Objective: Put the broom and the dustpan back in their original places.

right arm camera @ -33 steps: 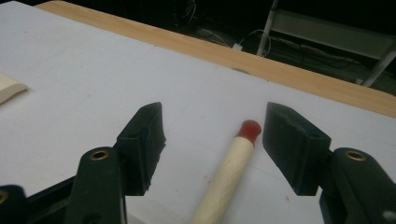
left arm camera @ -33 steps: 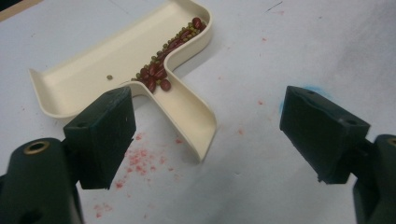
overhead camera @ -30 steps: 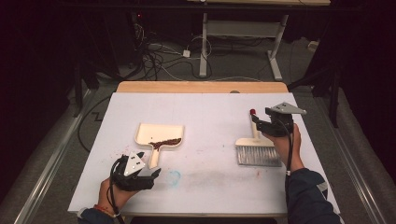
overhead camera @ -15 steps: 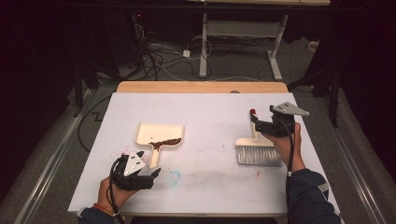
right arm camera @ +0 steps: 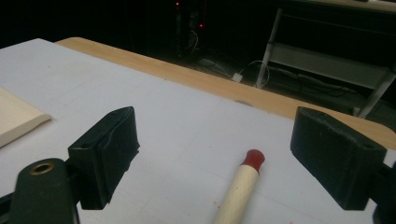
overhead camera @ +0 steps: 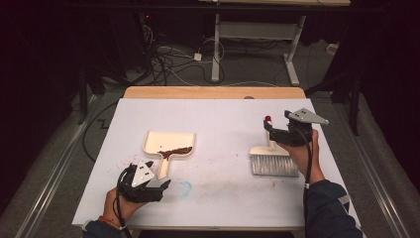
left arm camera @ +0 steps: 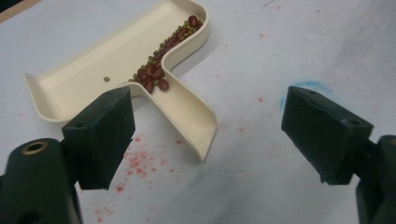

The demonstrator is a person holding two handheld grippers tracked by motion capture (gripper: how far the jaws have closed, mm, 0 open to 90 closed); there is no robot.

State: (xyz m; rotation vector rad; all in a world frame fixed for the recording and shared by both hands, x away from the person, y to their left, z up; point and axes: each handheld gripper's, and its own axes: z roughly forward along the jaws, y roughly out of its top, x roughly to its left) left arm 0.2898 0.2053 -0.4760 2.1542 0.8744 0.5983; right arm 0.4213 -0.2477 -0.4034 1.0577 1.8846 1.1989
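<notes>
One dustpan [overhead camera: 168, 144] of beans [overhead camera: 174, 151] and one brush [overhead camera: 274, 159] lie free; both claws, left [left arm camera: 208, 133] and right [right arm camera: 224, 156], gape empty.

Your white-topped bench [overhead camera: 223, 119] (wooden strip along its far edge) carries a cream plastic dustpan [overhead camera: 166, 142] holding beans, and a wooden-handled hand brush [overhead camera: 273, 161] well apart.

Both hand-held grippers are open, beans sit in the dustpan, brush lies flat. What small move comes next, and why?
Probably ease the left hand-held gripper forward and shut it on the dustpan handle. Its jaws stand wide open just short of the handle's end, touching nothing, and the beans are heaped at the handle's root. The right hand-held gripper hangs open over the brush handle, which lies flat.
</notes>
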